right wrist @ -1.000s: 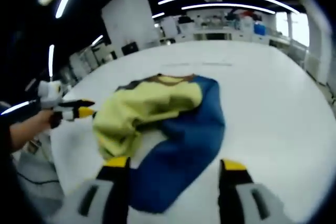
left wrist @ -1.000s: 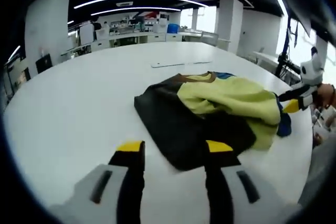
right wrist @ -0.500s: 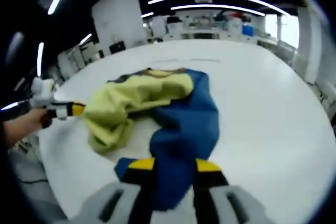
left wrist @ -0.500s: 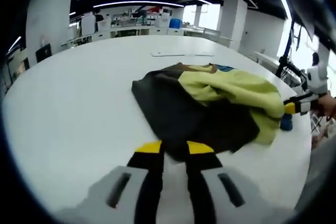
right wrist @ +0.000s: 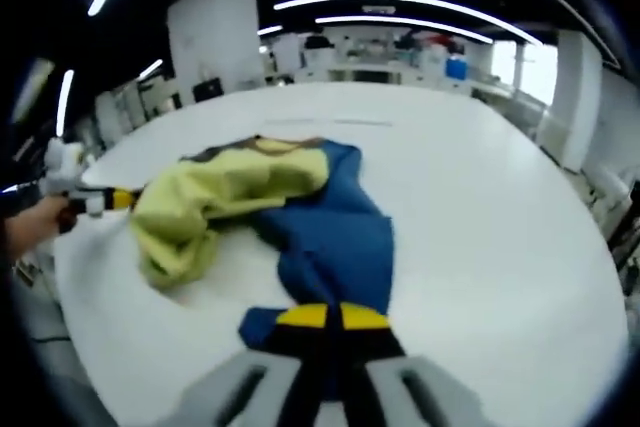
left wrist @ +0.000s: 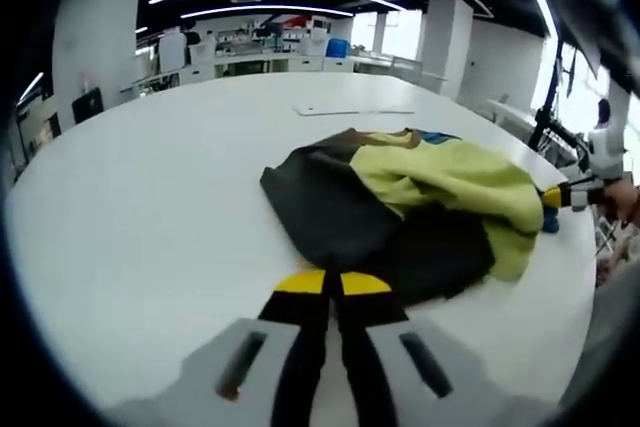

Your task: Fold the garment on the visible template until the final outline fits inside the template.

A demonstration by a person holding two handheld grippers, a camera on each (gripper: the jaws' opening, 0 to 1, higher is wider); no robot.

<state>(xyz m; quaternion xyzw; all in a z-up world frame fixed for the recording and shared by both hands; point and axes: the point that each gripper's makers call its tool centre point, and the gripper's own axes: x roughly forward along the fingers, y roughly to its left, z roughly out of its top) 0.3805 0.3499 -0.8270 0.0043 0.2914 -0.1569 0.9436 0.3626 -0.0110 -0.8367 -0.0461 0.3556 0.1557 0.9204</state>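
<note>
Garment [left wrist: 400, 217] lies crumpled mid-frame on the white table [left wrist: 150, 197], dark panel nearest, yellow-green bunched behind. Left gripper [left wrist: 332, 283], bottom centre, jaws pressed together at the dark hem. In the right gripper view, the right gripper [right wrist: 332, 317] has jaws together pinching the blue edge [right wrist: 335, 237], yellow folds upper left.

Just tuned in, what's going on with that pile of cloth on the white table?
A person is working a crumpled garment on the white table with a hand-held gripper in each hand. The left hand-held gripper is shut on the garment's dark edge, and the right hand-held gripper is shut on its blue edge. The yellow-green part lies bunched on top. It isn't folded flat yet.
</note>
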